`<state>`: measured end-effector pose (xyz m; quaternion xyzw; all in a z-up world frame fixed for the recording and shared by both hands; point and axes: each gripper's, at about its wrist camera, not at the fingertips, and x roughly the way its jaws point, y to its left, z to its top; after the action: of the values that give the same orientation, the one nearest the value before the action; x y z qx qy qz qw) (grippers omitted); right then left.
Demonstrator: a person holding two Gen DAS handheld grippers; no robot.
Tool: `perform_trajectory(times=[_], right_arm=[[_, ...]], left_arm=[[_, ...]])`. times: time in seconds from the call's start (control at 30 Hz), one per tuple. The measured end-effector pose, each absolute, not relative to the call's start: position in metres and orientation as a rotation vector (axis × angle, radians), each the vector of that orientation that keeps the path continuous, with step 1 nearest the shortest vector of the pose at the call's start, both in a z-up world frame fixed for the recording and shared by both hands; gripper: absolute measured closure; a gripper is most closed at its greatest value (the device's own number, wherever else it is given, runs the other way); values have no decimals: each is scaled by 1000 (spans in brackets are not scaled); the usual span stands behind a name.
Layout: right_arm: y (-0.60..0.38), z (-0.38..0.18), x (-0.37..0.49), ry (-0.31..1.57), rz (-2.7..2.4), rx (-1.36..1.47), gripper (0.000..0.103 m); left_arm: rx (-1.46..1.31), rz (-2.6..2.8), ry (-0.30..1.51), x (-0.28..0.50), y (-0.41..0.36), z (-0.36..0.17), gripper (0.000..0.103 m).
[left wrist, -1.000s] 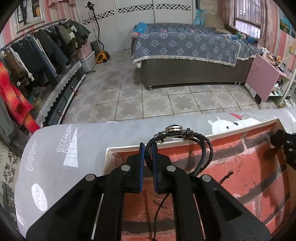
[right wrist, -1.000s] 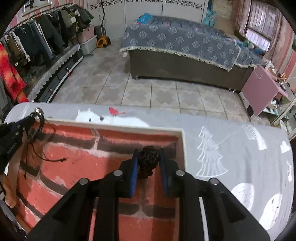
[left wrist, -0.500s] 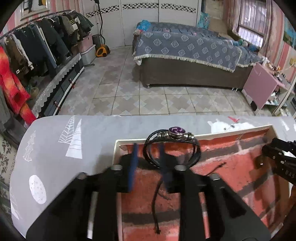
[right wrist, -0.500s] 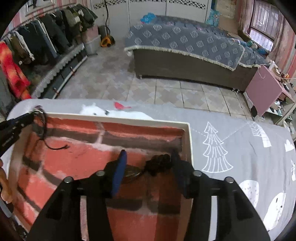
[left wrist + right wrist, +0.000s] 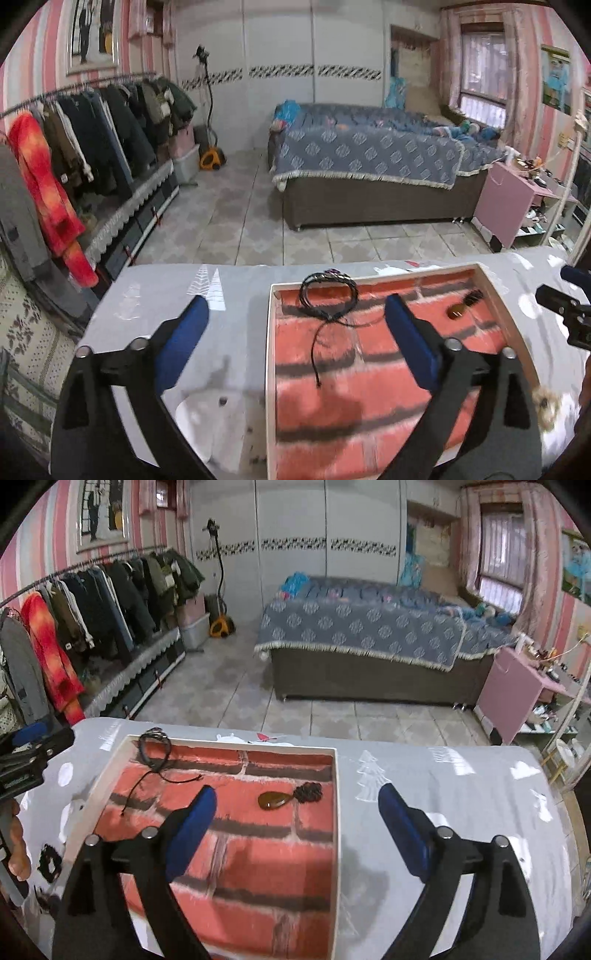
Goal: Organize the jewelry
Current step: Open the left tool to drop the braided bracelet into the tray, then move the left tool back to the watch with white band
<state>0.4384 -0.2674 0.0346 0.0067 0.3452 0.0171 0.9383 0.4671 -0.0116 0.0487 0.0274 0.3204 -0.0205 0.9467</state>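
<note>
A shallow white-rimmed tray (image 5: 269, 332) (image 5: 335, 797) lined with a red brick print lies on the grey table. A black braided bracelet (image 5: 328, 291) (image 5: 155, 744) with a purple clasp leans in its far left corner, its cord trailing over the lining. An amber pendant with a dark beaded tassel (image 5: 290, 797) (image 5: 463, 304) lies near the far right wall. My left gripper (image 5: 295, 325) hangs above and behind the bracelet, its jaws opening wide with nothing between them. Back from the pendant, my right gripper (image 5: 297, 808) has its jaws opening too, clear of it.
A small dark trinket (image 5: 50, 862) and a hand lie at the table's left side in the right wrist view. A pale fuzzy piece (image 5: 545, 400) sits right of the tray. Beyond the table stand a bed (image 5: 369, 166), a clothes rack (image 5: 92, 140) and a pink cabinet (image 5: 506, 206).
Both grippers let go and opened wide, then pulled back and up. The bracelet now rests in the tray's far left corner and the pendant lies on the lining at the right.
</note>
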Motion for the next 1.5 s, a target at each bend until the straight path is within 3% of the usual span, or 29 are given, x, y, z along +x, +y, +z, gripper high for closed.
perform_trajectory(times=[0.1, 0.17, 0.6, 0.9, 1.5], right_arm=[[-270, 41, 413, 670, 23, -6, 13], [-276, 45, 389, 642, 6, 0, 6], [-301, 12, 269, 622, -79, 25, 6], [-318, -33, 207, 656, -167, 7, 6], [-317, -62, 166, 728, -185, -30, 6]], left_arm=[[53, -60, 624, 431, -10, 59, 5], [44, -73, 616, 408, -8, 63, 5], [27, -102, 640, 287, 6, 38, 5], [12, -96, 692, 246, 4, -4, 5], [5, -131, 776, 223, -3, -46, 5]])
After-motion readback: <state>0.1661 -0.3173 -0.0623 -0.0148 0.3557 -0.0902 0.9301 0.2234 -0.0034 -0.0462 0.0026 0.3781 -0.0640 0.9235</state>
